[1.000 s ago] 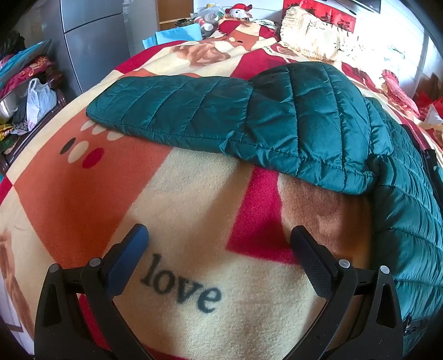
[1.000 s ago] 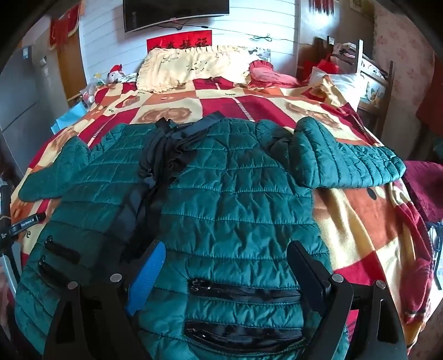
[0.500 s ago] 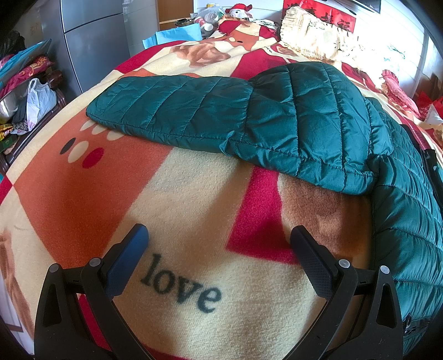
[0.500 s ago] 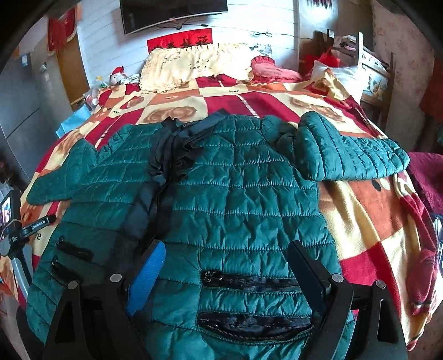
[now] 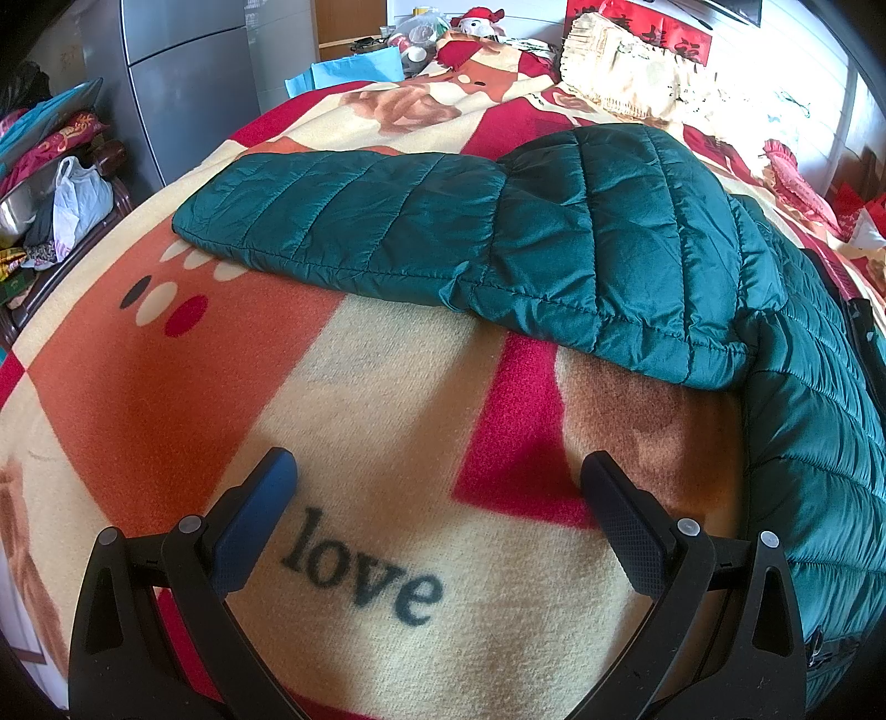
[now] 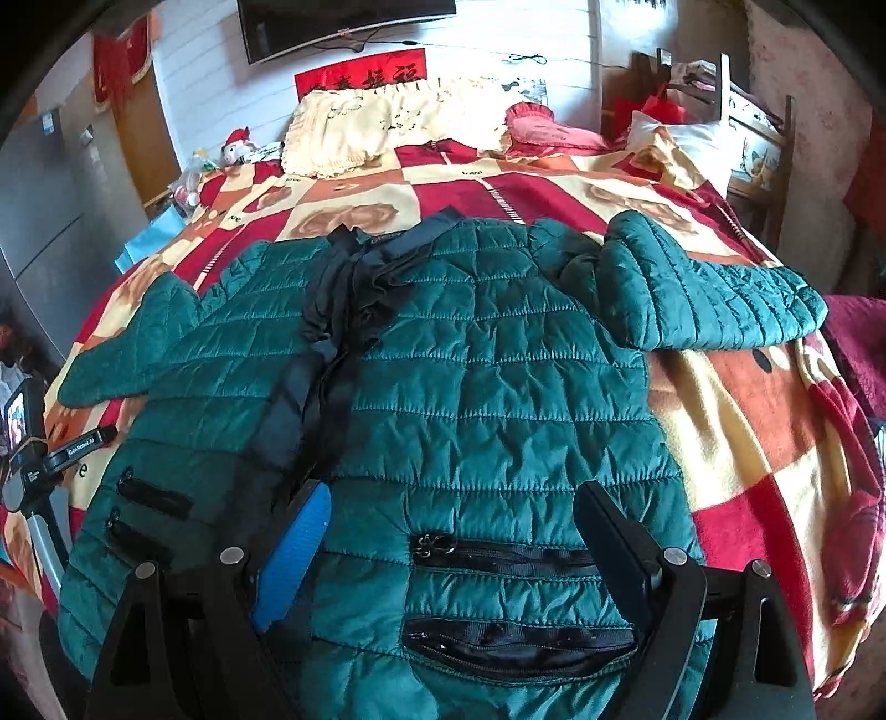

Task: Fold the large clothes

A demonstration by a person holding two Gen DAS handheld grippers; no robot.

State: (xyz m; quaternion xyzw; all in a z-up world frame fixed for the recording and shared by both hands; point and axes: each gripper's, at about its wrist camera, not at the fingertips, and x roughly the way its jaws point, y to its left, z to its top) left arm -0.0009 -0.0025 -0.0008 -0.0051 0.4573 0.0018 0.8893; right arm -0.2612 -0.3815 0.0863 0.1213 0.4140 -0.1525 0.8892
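A home bedroom: a bed under a patterned blanket [image 6: 747, 421]; pillows [image 6: 382, 127] at its head; a wall-mounted television [image 6: 343, 22].

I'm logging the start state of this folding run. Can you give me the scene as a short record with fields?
garment: green quilted jacket, spread flat, front up
front: unzipped, dark lining showing
sleeves: both stretched out to the sides; one lies ahead of the left gripper
pockets: black zipped pockets near the hem
surface: patterned blanket on a bed
left gripper: open, over the blanket, holding nothing
right gripper: open, over the hem, holding nothing
folding: not started
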